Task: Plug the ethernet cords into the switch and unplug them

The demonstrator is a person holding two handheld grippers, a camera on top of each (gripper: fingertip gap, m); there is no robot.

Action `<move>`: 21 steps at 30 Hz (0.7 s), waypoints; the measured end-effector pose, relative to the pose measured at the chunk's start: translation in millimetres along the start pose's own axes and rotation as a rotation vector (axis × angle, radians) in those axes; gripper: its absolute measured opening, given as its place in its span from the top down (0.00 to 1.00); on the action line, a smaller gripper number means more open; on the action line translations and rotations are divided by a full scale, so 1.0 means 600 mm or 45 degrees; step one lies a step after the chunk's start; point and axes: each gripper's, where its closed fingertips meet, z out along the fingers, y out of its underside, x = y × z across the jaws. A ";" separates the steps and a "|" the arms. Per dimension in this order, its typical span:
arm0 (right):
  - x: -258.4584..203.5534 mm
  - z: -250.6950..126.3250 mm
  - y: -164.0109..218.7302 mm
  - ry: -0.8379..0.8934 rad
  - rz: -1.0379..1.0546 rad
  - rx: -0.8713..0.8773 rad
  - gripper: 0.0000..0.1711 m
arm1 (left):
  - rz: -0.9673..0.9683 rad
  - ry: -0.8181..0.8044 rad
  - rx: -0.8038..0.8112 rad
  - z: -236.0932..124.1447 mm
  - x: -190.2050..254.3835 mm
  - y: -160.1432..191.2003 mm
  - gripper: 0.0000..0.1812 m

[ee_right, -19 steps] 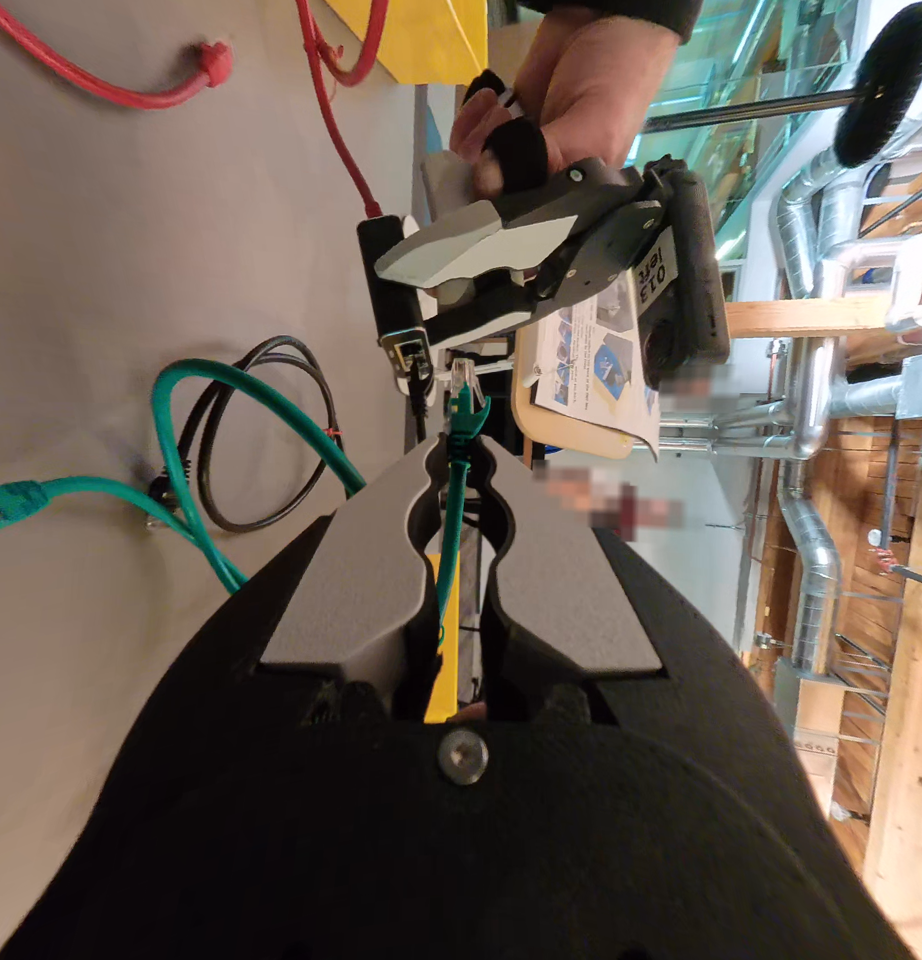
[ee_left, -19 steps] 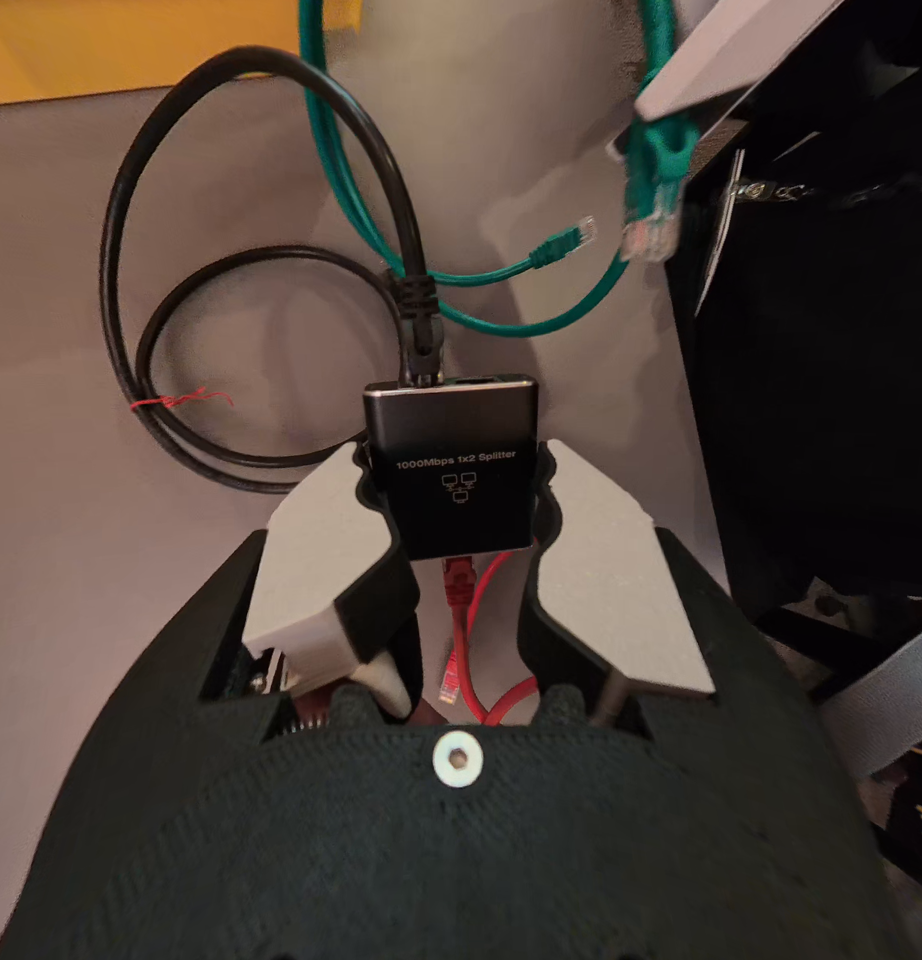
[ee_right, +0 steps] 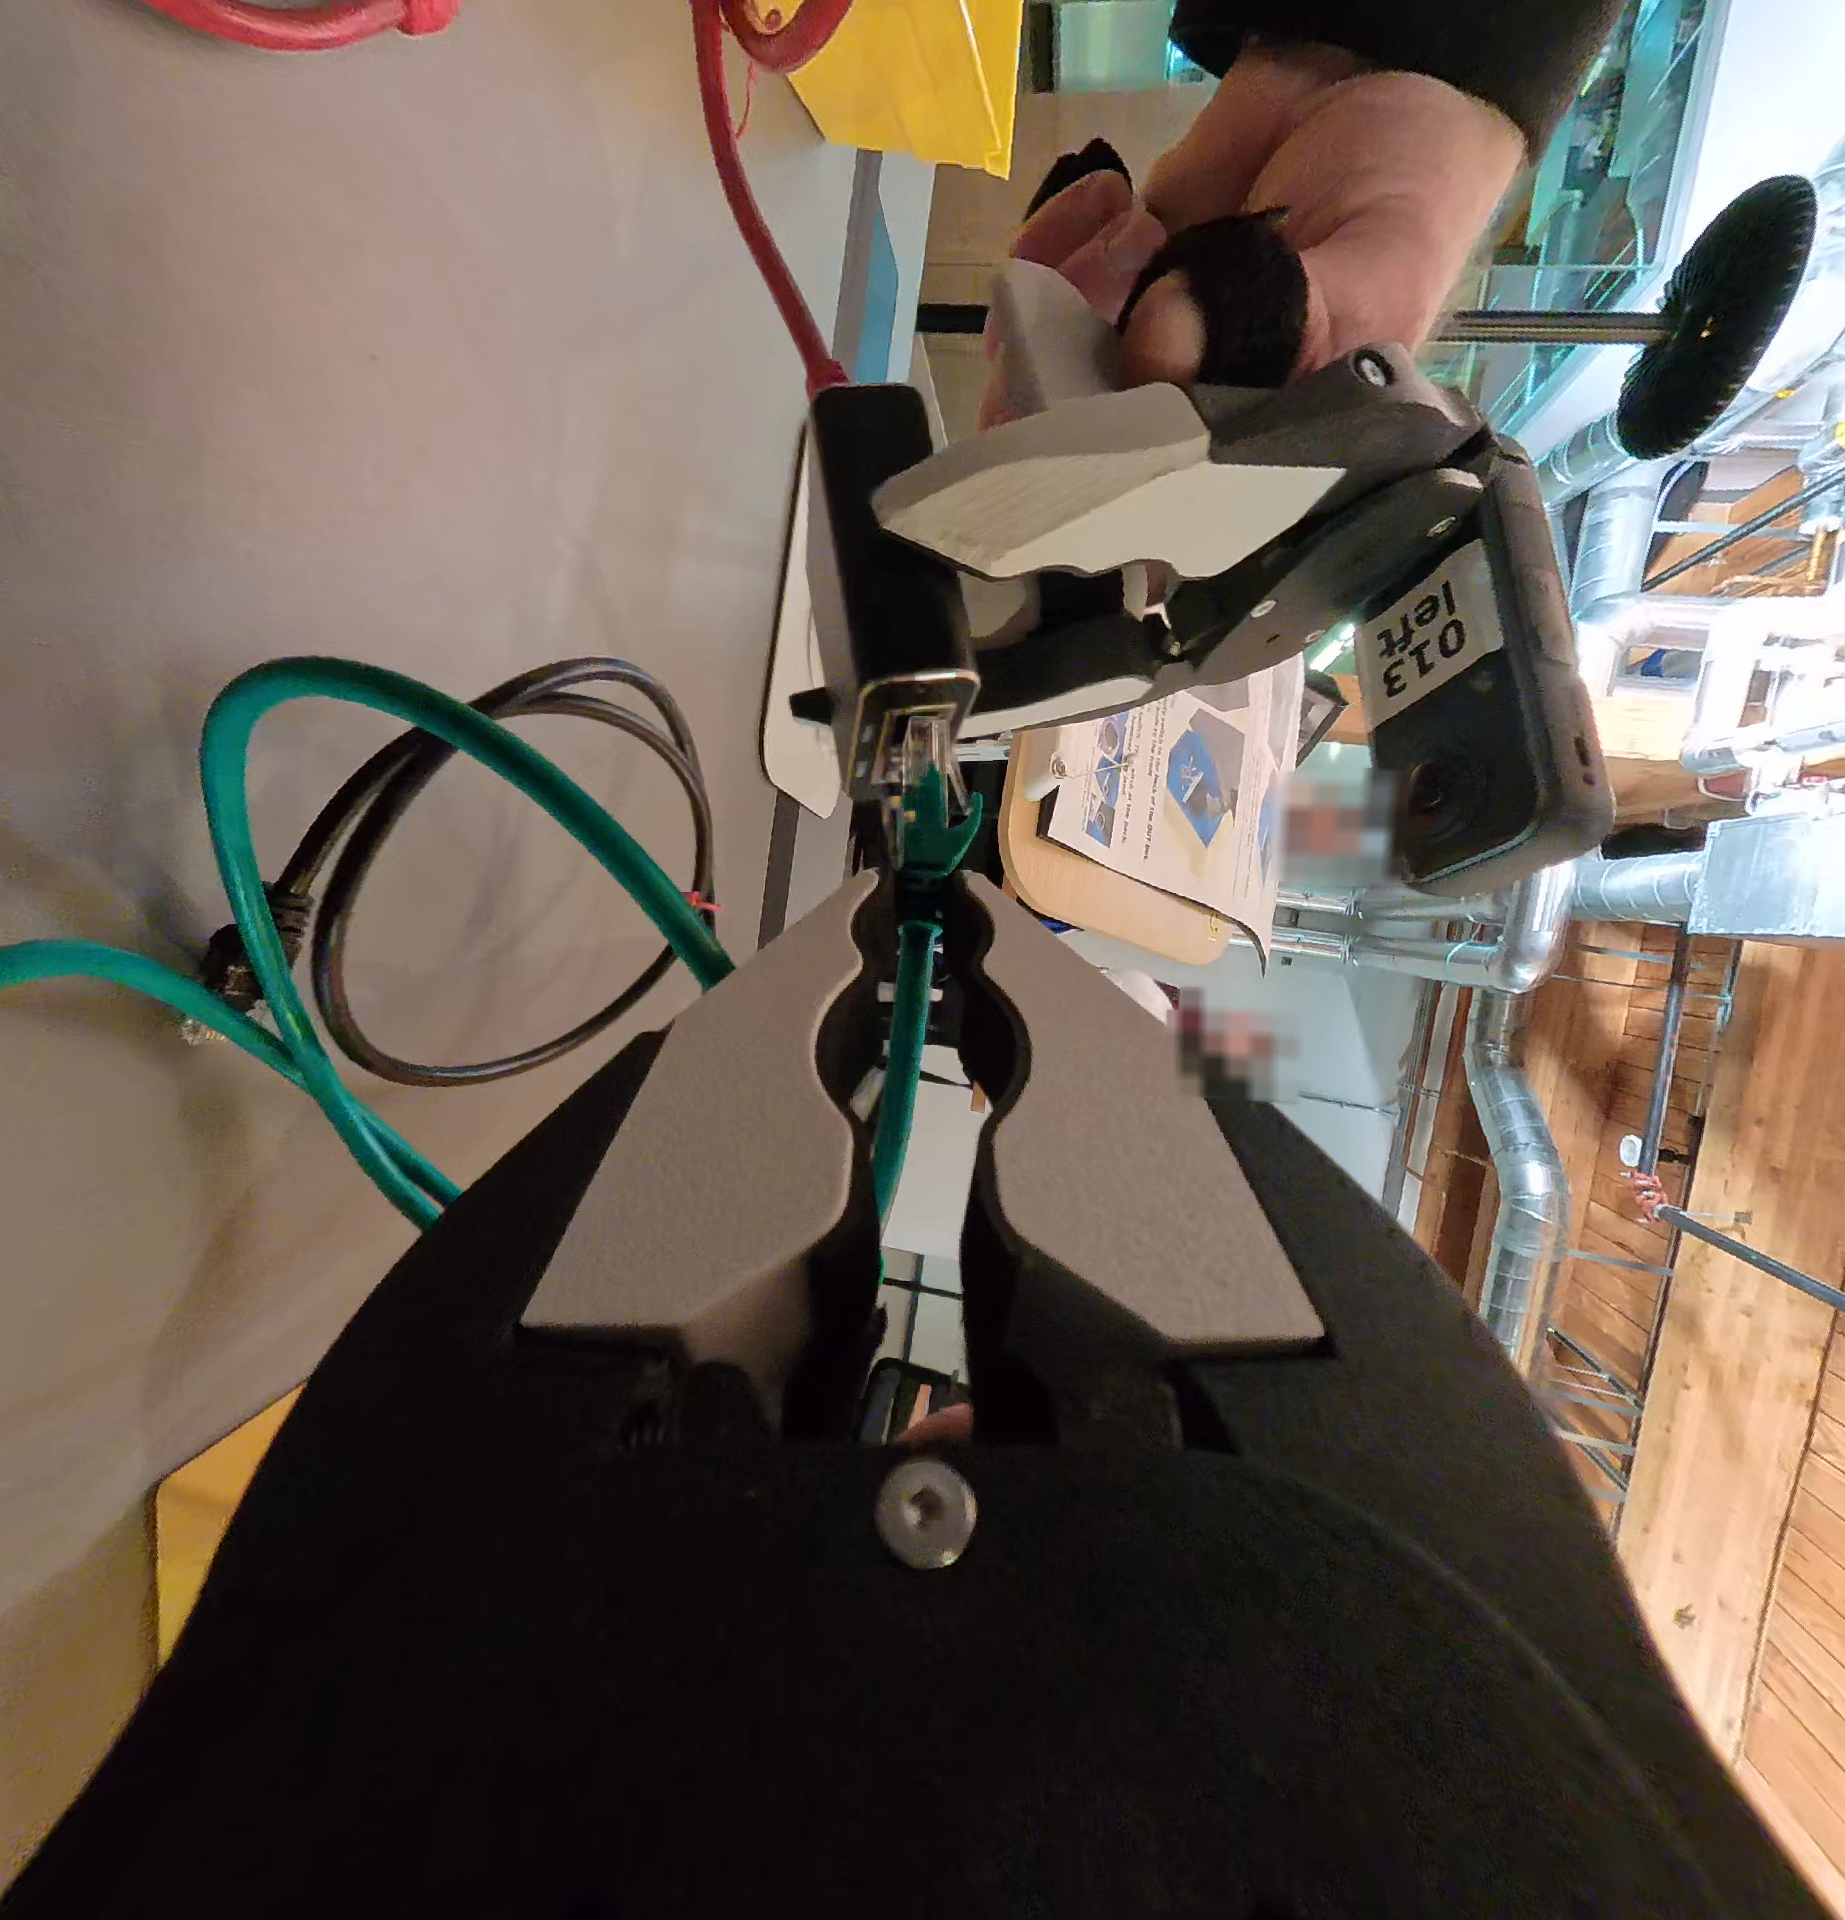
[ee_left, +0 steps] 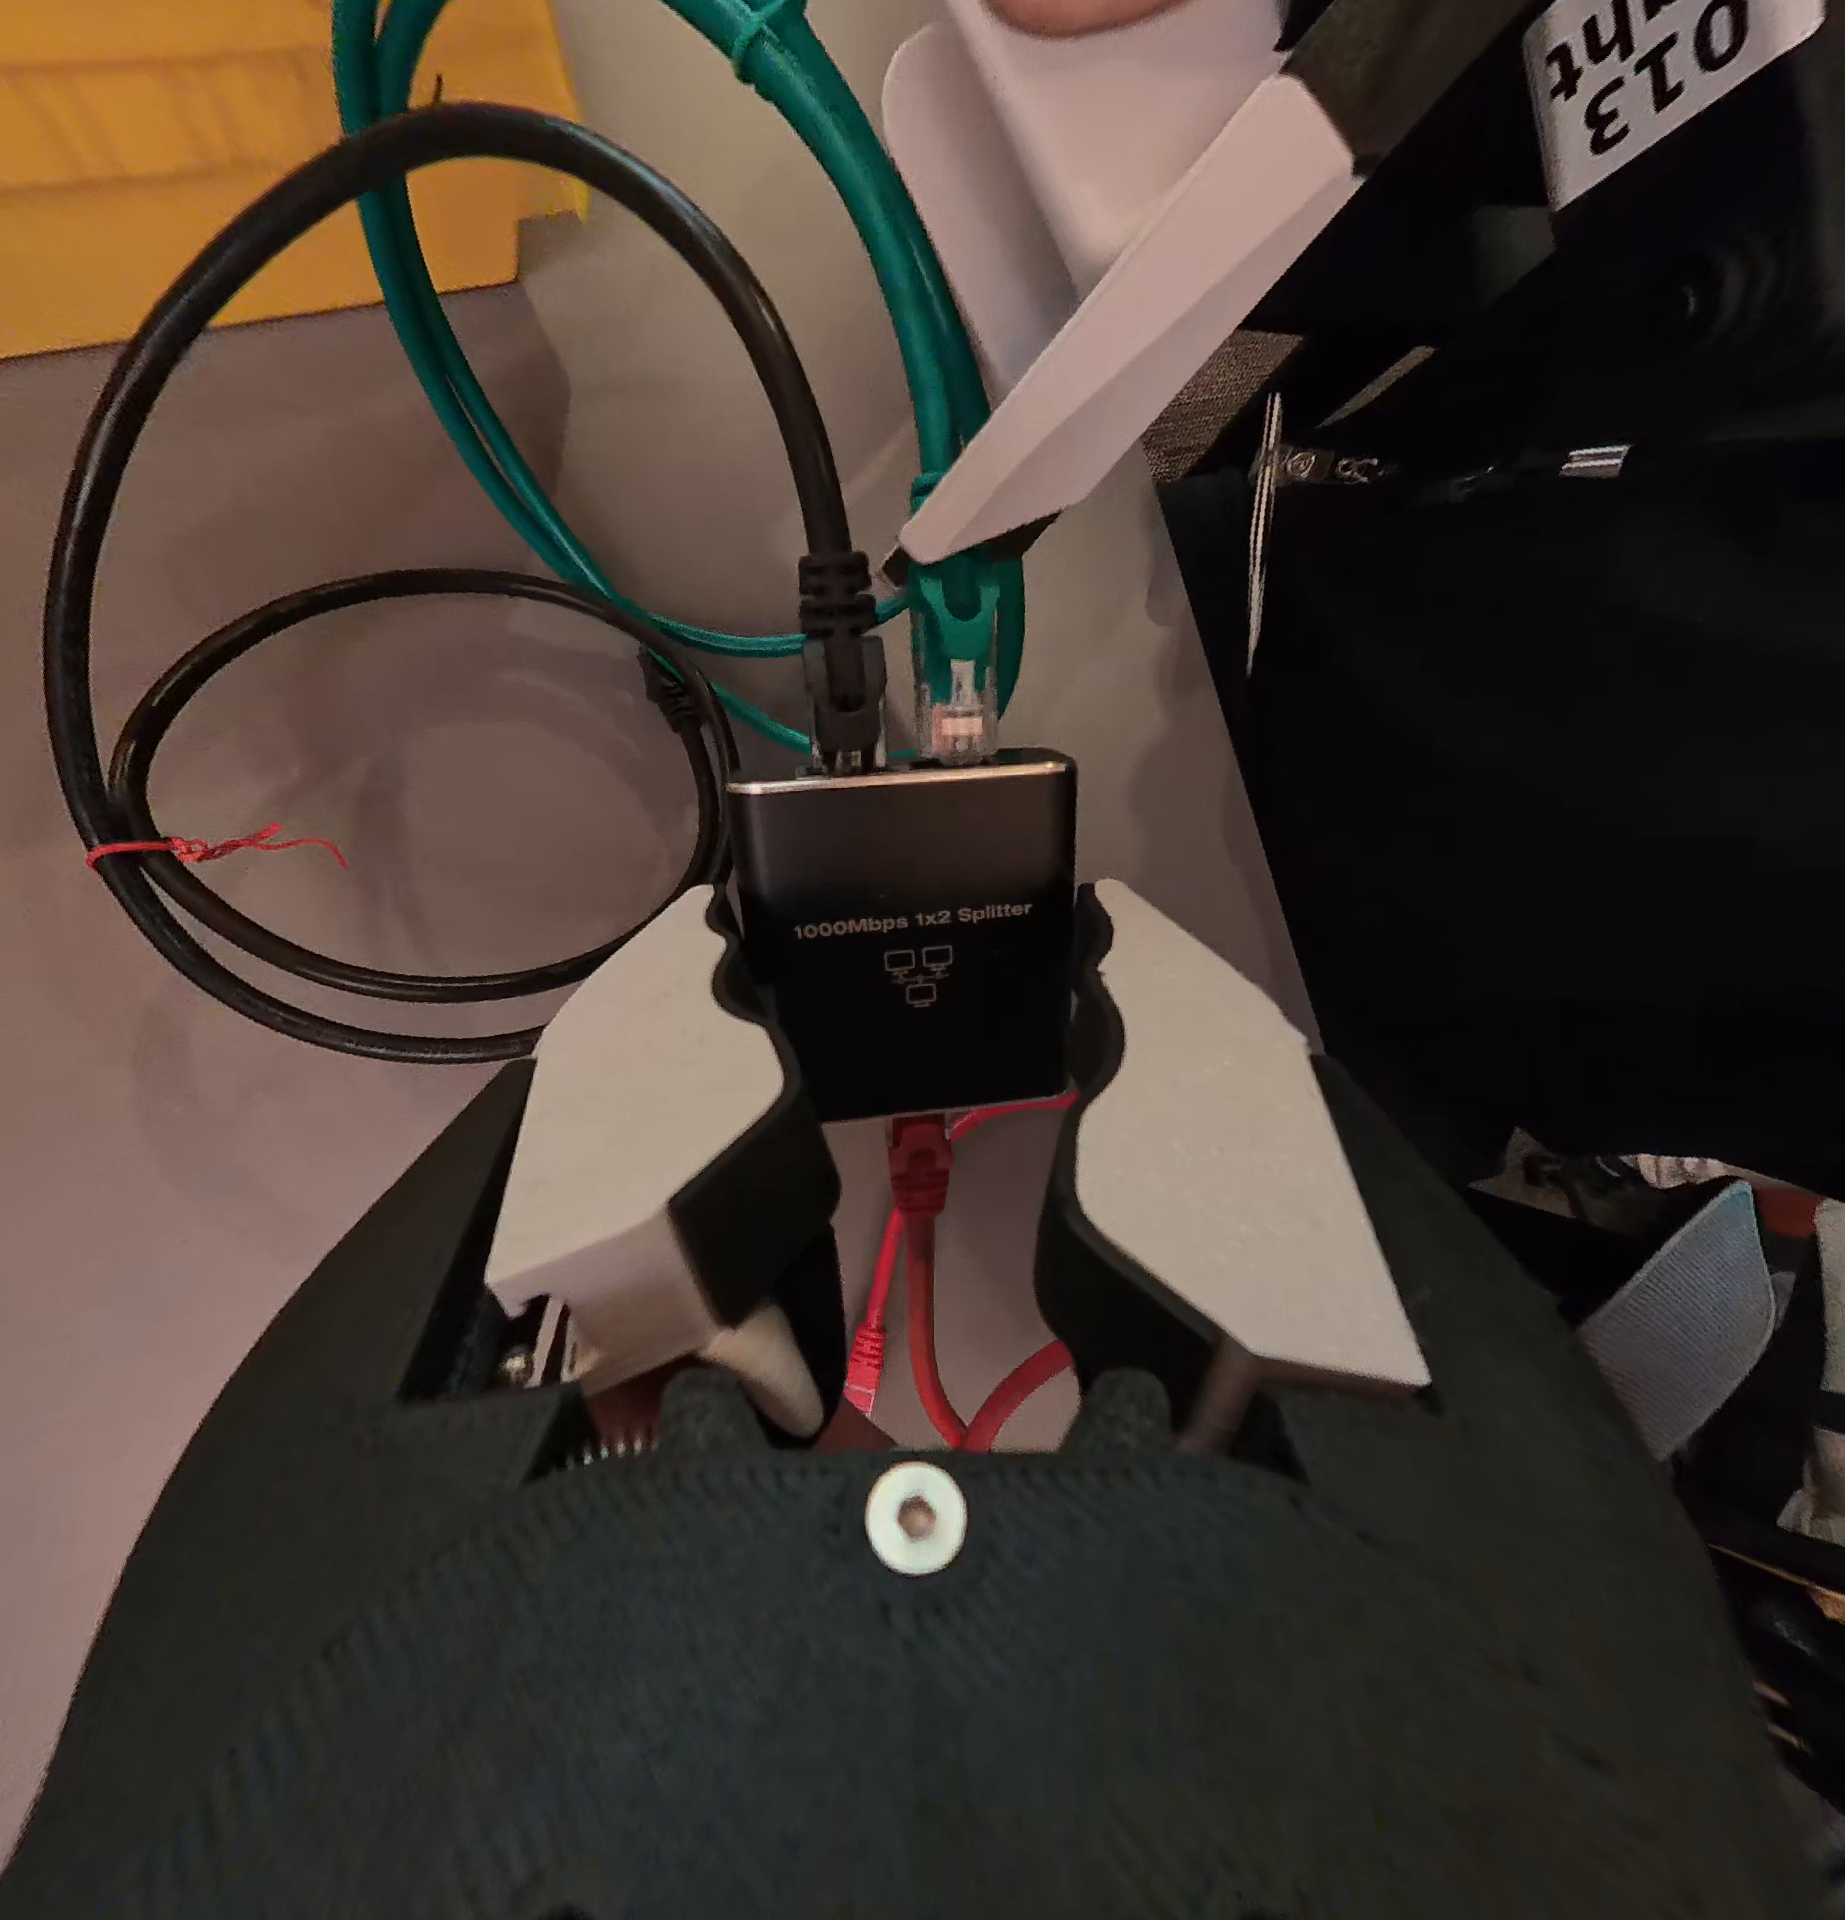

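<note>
Switch (ee_left: 902, 935), a smooth black metal box, is clamped across its sides by the left gripper (ee_left: 902, 987) fingers, held off the desk (ee_left: 274, 1143) so its ports face the incoming plug. Right gripper (ee_right: 923, 914) fingers pinch the green cord (ee_right: 902, 1039) just behind its clear plug (ee_left: 957, 707), tip at the free port beside the seated black cord (ee_left: 845, 665); probably not clicked in yet.

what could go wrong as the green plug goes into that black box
1. The green cable's clear plug sits at the free port of the small black metal switch box, right beside the seated black plug; a skewed push could jam it or nudge that neighbour.
2. The right tool pinches the thin green cord behind the boot, so the plug may tilt or slip.
3. The left tool holds only the box's sides; pushing could slide it back.
</note>
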 end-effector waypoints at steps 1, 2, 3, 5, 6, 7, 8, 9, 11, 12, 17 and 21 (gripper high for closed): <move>-0.002 0.000 0.000 -0.006 -0.007 -0.002 0.97 | -0.002 0.000 0.002 -0.001 0.000 -0.001 0.71; -0.005 0.000 0.001 -0.013 -0.014 -0.006 0.97 | -0.001 -0.002 -0.002 -0.001 0.000 0.000 0.71; -0.006 0.000 0.002 -0.013 -0.018 -0.009 0.97 | -0.005 0.001 -0.002 -0.001 0.000 -0.001 0.71; -0.006 0.001 0.004 -0.010 -0.019 -0.015 0.97 | -0.006 0.003 -0.009 0.001 0.001 -0.001 0.71; -0.007 0.001 0.004 -0.011 -0.024 -0.015 0.97 | -0.001 -0.001 -0.019 0.002 0.001 0.000 0.71; -0.007 0.001 0.004 -0.009 -0.029 -0.018 0.97 | 0.001 -0.004 -0.021 0.003 0.002 -0.001 0.71; -0.006 0.001 0.005 -0.005 -0.029 -0.020 0.97 | -0.009 0.001 -0.022 0.004 0.002 -0.001 0.71; -0.005 0.000 0.004 -0.003 -0.032 -0.021 0.97 | -0.014 0.004 -0.023 0.004 0.003 -0.002 0.71; -0.004 -0.001 0.005 -0.006 -0.038 -0.029 0.97 | -0.017 0.000 -0.025 0.005 0.003 -0.003 0.71; -0.005 -0.002 0.004 -0.010 -0.041 -0.029 0.97 | -0.022 -0.002 -0.031 0.005 0.002 -0.002 0.71; -0.009 -0.003 0.001 -0.024 -0.055 -0.025 0.97 | -0.033 -0.014 -0.048 0.011 -0.001 -0.005 0.71; -0.014 -0.002 0.000 -0.055 -0.063 -0.012 0.97 | -0.016 -0.032 -0.067 0.017 -0.002 -0.007 0.71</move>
